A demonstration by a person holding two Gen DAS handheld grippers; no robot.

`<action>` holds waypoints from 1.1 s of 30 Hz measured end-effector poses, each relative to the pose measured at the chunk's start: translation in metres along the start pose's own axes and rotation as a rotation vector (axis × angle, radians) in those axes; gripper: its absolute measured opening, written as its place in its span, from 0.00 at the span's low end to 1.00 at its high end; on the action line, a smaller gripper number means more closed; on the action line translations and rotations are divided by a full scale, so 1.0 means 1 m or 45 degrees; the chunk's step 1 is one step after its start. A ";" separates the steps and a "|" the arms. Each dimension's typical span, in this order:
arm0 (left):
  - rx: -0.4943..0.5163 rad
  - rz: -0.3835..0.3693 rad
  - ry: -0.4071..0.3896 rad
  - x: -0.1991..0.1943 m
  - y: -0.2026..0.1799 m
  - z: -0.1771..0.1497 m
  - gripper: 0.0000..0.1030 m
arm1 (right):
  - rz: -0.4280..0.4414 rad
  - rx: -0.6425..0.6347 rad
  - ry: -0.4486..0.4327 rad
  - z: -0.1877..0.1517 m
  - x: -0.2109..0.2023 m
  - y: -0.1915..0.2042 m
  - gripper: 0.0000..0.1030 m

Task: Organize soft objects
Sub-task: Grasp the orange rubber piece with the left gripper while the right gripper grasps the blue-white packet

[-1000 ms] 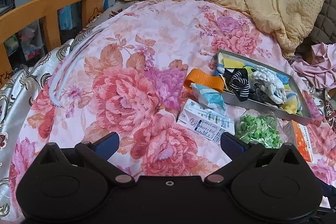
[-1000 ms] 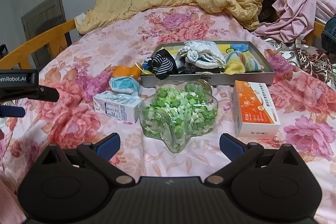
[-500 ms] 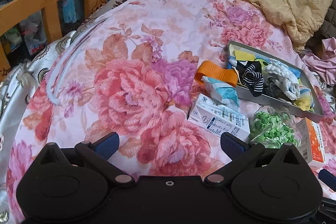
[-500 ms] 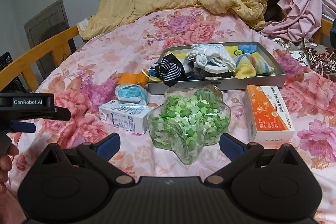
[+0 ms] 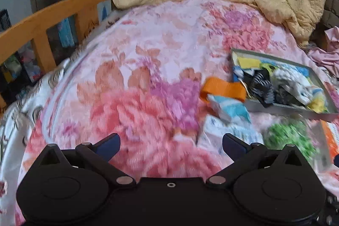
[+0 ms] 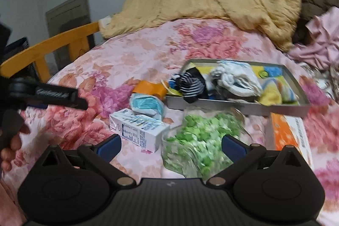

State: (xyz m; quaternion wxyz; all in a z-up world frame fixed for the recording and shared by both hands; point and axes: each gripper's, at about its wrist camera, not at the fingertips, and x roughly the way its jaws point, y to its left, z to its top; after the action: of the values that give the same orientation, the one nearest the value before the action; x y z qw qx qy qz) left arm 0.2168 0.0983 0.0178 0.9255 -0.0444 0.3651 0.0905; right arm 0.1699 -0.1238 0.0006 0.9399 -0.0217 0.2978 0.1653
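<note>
Both grippers' fingers spread, empty, above floral quilt (image 5: 148,56); rectangular metal tray (image 6: 233,106) holds knitted socks (image 6: 235,79).

On the bed ahead of me, the tray (image 6: 237,108) holds socks (image 6: 235,79). Just before it sits the jar (image 6: 201,141); a carton (image 6: 137,130) lies left of the tray, a box (image 6: 290,137) right.

left tongs (image 5: 170,144) spread wide, empty, above floral bedspread (image 5: 148,69); sock-filled tray (image 5: 296,108) at right

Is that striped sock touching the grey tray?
Touching. In the right wrist view the striped sock drapes over the grey tray's front rim, its dark end hanging down the outer wall.
</note>
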 end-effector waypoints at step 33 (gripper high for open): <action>-0.132 -0.698 -0.186 0.124 0.003 0.064 0.99 | 0.084 -0.156 0.018 0.051 0.105 0.031 1.00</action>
State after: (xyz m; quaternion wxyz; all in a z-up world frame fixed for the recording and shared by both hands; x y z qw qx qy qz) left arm 0.3481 0.1277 -0.0203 0.9359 -0.1819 0.2666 -0.1414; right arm 0.2689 -0.0558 -0.0153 0.9288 -0.0704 0.2943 0.2139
